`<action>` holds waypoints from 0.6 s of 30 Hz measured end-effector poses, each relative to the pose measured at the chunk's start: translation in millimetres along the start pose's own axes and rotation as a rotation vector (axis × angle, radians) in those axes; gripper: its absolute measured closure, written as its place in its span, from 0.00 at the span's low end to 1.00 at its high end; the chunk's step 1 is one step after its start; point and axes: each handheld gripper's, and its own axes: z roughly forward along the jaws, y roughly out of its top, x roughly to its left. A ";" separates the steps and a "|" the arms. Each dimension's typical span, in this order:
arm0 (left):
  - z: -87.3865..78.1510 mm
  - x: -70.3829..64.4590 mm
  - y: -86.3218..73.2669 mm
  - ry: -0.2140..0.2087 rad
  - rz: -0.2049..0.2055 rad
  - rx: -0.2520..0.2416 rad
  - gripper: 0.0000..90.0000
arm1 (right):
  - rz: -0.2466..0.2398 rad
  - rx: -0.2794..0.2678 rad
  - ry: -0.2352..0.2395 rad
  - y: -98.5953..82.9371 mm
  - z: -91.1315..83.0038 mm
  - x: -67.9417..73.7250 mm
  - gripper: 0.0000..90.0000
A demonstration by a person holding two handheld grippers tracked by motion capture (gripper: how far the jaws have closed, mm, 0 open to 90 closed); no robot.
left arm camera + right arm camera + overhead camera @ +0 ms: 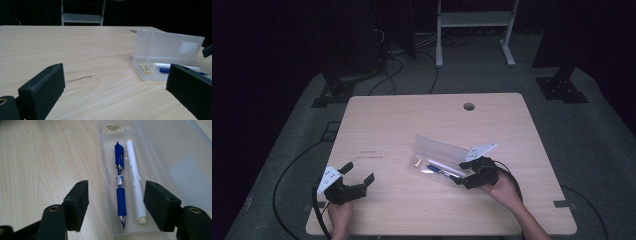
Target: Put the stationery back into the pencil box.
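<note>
A clear plastic pencil case [435, 156] lies open mid-table with its lid [170, 45] standing up. Inside lie a blue pen [119, 182], a white pen [135, 182] beside it, and a small yellowish labelled block [114, 128] at the far end. My right gripper [117, 195] is open at the case's near end, one jaw on either side of the two pens, touching neither; the high view has it [463, 175] at the case's right end. My left gripper [358, 173] stands open over bare wood at the front left, with the case [150, 75] off to its right.
The wooden table [402, 125] has a round cable hole [469, 106] near its far edge. Cables trail across the grey floor [592, 145] at left and back. A white metal stand [474, 30] is behind the table.
</note>
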 end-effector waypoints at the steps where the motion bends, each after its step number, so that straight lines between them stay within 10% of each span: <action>1: -0.1 -0.1 0.0 -0.001 0.000 -0.001 0.01 | 0.007 -0.001 0.003 -1.2 -0.5 -0.2 0.40; 18: -0.5 -0.7 0.3 0.000 0.002 -0.003 0.01 | 0.010 -0.007 -0.011 -15.2 -9.4 -0.2 0.39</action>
